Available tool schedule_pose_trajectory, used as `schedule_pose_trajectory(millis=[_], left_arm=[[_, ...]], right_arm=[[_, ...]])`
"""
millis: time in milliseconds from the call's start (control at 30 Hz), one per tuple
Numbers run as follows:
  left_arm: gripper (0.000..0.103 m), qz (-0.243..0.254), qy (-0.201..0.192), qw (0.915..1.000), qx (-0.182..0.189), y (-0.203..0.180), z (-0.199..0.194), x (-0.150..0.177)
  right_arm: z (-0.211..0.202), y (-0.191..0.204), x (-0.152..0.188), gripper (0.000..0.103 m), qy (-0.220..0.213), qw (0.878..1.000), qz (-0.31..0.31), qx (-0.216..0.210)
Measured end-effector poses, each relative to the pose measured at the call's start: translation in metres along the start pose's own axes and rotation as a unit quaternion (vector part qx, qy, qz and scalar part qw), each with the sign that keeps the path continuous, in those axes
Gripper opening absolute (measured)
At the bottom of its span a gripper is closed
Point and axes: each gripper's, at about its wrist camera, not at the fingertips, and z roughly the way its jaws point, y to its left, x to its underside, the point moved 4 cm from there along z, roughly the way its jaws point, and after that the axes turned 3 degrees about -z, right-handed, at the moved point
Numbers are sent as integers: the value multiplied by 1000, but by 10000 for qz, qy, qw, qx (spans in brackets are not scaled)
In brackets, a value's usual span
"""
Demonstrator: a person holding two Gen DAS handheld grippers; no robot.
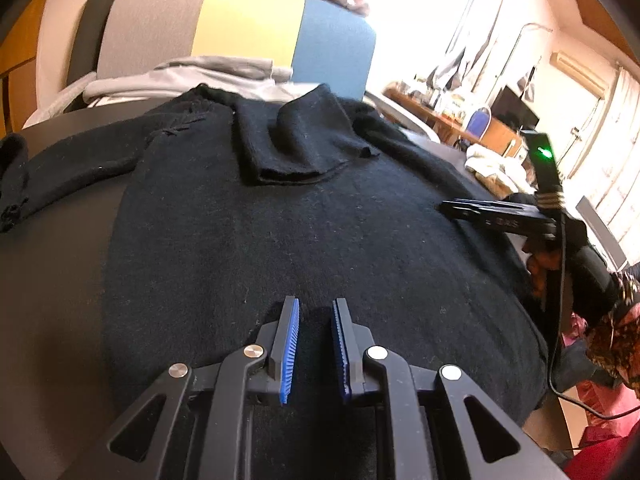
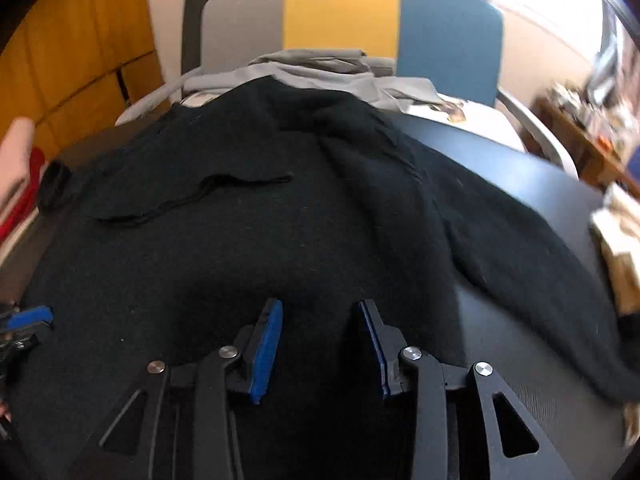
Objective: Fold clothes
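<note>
- Our black sweater [image 1: 304, 232] lies spread flat on the table [image 1: 60, 260], sleeves out.
- Left gripper [image 1: 315, 350] slightly open, right gripper [image 2: 320, 350] wider; both hold nothing.
- We judge a sleeve fold needs an edge grasp.

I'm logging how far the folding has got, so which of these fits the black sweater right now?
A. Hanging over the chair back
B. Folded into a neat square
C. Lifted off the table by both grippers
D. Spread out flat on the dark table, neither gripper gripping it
D: the black sweater lies spread across the dark table, and the left gripper and right gripper both show open fingers with nothing between them.
</note>
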Motion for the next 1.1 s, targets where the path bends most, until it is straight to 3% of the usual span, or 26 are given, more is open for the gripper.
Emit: schedule_pose_trajectory(millis=[100, 267, 333, 433, 500, 633, 700, 733, 767, 800, 867, 933, 1000, 1100], left_arm=[[18, -57, 261, 9996, -37, 1, 4, -25], [19, -731, -339, 9960, -379, 39, 24, -78], [17, -1099, -284, 9920, -545, 60, 43, -78], [15, -1389, -609, 9880, -279, 72, 39, -72], [9, -1362, -654, 9876, -430, 73, 39, -71], [9, -959, -707, 9884, -945, 57, 42, -70], [9, -977, -725, 9883, -916, 59, 43, -69], [9, -1015, -735, 9883, -864, 60, 43, -68], [9, -1052, -744, 9883, -813, 61, 43, -68], [9, -1085, -753, 9883, -767, 63, 43, -67], [9, -1055, -764, 9883, -798, 61, 42, -67], [9, -1002, -771, 9882, -860, 59, 43, -67], [9, -995, -770, 9882, -876, 58, 42, -68], [9, -989, -773, 9882, -882, 57, 43, -69]], right_arm=[[0, -2, -2, 40, -11, 9999, 52, -99], [4, -4, -10, 43, 9, 9996, 101, -267], [17, 2, -22, 47, 103, 9994, 37, -341], [37, 10, -39, 48, 244, 9987, -58, -452], [50, 16, -51, 51, 337, 9980, -122, -526], [75, 27, -75, 53, 525, 9960, -249, -673], [88, 32, -87, 47, 618, 9948, -312, -747], [95, 35, -93, 26, 665, 9941, -344, -784], [101, 38, -99, 12, 711, 9934, -376, -820], [102, 36, -107, 12, 684, 9917, -138, -1082], [99, 30, -126, 8, 580, 9820, 496, -1729], [96, 23, -145, 8, 472, 9640, 1125, -2362], [98, -9, -175, 6, -21, 9276, 2428, -2838], [108, -64, -194, 11, -715, 8806, 3955, -2510]])
